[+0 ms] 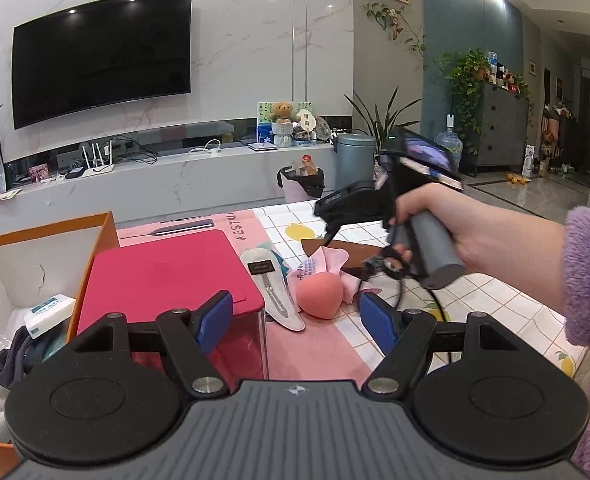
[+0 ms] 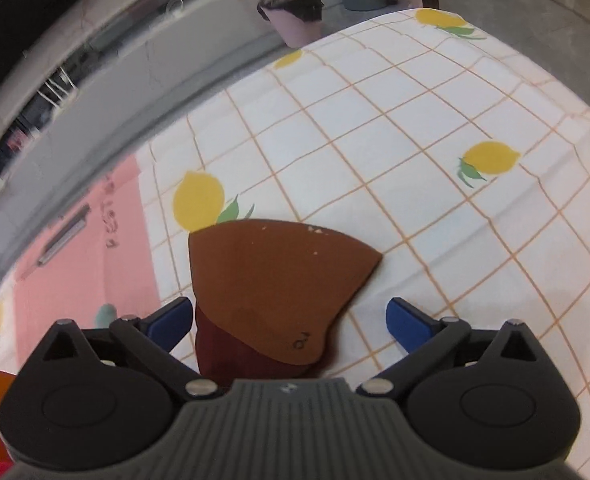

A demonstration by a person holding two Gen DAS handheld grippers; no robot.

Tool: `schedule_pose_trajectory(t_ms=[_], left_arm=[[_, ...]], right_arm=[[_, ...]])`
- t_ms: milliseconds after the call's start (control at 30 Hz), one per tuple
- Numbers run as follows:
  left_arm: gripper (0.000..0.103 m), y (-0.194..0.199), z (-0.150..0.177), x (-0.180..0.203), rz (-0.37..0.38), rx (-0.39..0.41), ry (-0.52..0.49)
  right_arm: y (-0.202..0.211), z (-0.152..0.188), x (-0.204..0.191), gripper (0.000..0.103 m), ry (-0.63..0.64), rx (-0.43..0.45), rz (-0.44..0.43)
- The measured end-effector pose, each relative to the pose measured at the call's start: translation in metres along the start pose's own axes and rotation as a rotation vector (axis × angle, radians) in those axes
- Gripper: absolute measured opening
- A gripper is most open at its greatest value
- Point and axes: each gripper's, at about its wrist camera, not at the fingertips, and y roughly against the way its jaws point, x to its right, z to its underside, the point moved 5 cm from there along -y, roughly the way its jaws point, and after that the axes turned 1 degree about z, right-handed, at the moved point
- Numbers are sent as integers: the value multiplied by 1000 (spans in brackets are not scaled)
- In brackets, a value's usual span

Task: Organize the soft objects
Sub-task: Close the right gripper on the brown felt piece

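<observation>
My left gripper [image 1: 295, 320] is open and empty, above the pink mat. Just beyond its fingertips lie a peach-coloured makeup sponge [image 1: 319, 294], a white hair clip [image 1: 271, 284] and a pink soft cloth piece [image 1: 335, 264]. A brown insole-shaped pad [image 2: 275, 280] lies on the lemon-print tablecloth [image 2: 415, 160]. My right gripper [image 2: 289, 320] is open and hovers over the pad's near end, its fingers either side, not touching. In the left wrist view the right gripper's handle [image 1: 427, 248] shows, held above the brown pad [image 1: 327, 246].
A clear box with a red lid [image 1: 163, 268] stands left of the sponge. An orange cardboard box [image 1: 43, 272] with cloth and a packet is further left. A pink mat [image 1: 315, 344] covers the table's left part. A dark comb-like bar [image 1: 187, 226] lies behind.
</observation>
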Motion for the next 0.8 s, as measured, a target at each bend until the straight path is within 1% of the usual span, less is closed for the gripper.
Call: schedule_pose_trajectory(t_ms=[33,100,200,267,333,400,433,500,633,700,800], left_arm=[[85,-1,0,-1,3,2,2],[85,-1,1,-4,14,10,13],[85,2,2,-7,32,11,37],[85,2,1,-9,41,9,48],[85,3,1,-10,50,9,57],[85,2,0,-12,56,8,67],[85,2,0,-12,57,7,72],[85,2,-1,-13,61,4,83],[85,3,0,-14,68,0,93],[85,3,-1,-15,67,-2,101],[85,2,-3,-16,74,-6,118]], right_arm=[[-3,0,-5,101,12,-10,21],[-10,-1,-16,101,34,-24,90],[-21,-4,-29,101,42,-45,177],[-28,-5,-37,101,47,-66,253],[-36,-4,-46,101,87,-104,334],[-40,-3,-56,101,99,-127,353],[-41,-2,-59,101,82,-137,358],[-41,-1,-61,101,71,-133,365],[-41,1,-63,101,147,-102,328],[-41,2,-63,100,185,-99,309],[-36,5,-63,87,243,-109,278]])
